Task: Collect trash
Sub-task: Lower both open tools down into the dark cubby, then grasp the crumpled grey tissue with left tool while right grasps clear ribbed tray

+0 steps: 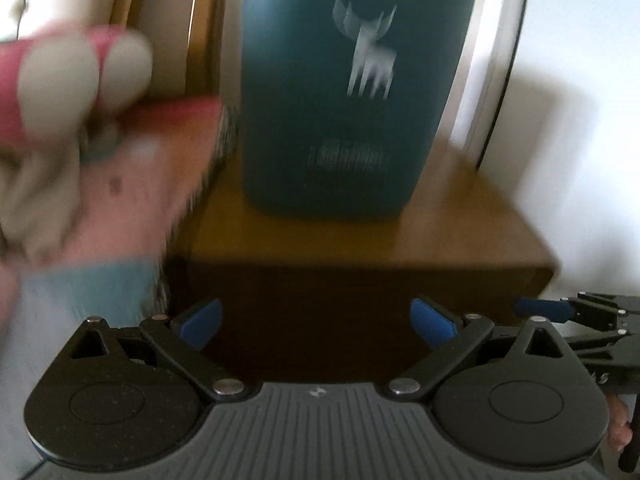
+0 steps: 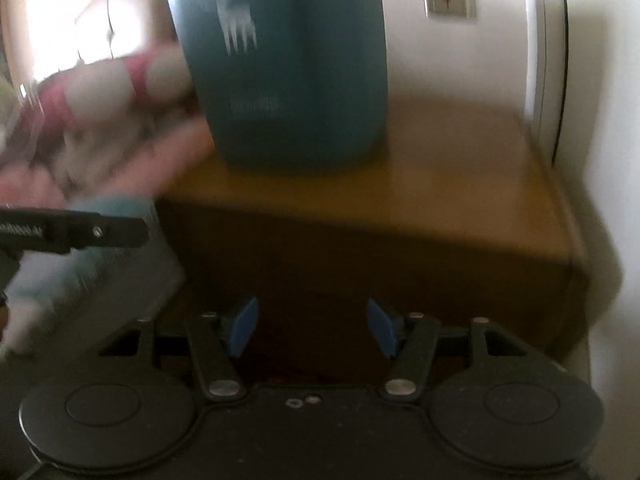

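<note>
The teal bin point(image 1: 352, 92) looks like smooth matt plastic; the tabletop point(image 1: 460, 220) is smooth brown wood with a soft sheen; both tongs point(image 1: 316, 322) point(image 2: 312, 326) are matt black plastic with metal rivets

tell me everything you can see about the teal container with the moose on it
The teal container is a tall, smooth, matte vessel with rounded bottom corners. A pale moose figure is printed on its side, with blurred lettering below. It stands upright on the brown wooden cabinet top, near a white wall. Its top is cut off in both views. A blurred pink bundle lies close on its left; whether they touch is unclear. Neither claw touches it.
</note>
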`<state>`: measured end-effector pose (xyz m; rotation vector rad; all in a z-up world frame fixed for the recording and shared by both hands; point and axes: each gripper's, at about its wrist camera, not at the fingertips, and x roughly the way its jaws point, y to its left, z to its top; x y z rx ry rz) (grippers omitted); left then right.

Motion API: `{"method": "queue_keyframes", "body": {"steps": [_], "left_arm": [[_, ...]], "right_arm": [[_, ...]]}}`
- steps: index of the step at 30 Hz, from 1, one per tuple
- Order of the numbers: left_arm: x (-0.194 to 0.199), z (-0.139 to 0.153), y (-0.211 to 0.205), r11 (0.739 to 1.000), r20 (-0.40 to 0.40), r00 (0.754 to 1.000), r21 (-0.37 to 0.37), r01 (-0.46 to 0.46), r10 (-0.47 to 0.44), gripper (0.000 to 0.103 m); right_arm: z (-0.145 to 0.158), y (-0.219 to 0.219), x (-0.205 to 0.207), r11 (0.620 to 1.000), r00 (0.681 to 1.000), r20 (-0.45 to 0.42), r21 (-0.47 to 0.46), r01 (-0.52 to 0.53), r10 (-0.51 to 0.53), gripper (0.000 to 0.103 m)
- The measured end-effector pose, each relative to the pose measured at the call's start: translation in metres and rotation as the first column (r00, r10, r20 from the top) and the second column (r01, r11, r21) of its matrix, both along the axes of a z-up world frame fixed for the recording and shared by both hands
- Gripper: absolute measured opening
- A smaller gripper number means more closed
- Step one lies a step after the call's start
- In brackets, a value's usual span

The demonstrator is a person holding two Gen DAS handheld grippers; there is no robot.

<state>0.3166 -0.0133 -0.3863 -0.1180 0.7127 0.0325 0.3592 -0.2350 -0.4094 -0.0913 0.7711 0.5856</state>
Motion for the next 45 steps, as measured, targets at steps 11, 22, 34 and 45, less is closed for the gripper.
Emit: {"method": "queue_keyframes", "body": {"steps": [11,22,34,45], "left_arm": [[-0.020,-0.163,0.001,1.000,-0.354,0.935,-0.015,-0.007,0.001,0.101],[-0.045,-0.293,-0.050,0.954,-0.580,0.784,0.033,0.297,-0.224,0.101],[-0.069,-0.400,-0.077,0.922,-0.785,0.563,-0.027,0.386,-0.259,0.100],[-0.086,-0.451,-0.100,0.910,-0.836,0.454,-0.120,0.397,-0.308,0.085]], "right_arm": [[-0.123,0.010,-0.001,0.994,0.964,-0.259,-0.107,0.029,-0.056,0.060],[-0.236,0.003,-0.005,0.982,0.874,-0.467,-0.183,0.052,-0.134,0.060],[-0.330,0.008,-0.007,0.949,0.719,-0.621,-0.248,0.196,-0.311,0.060],[-0.373,0.021,-0.011,0.938,0.681,-0.651,-0.296,0.179,-0.335,0.060]]}}
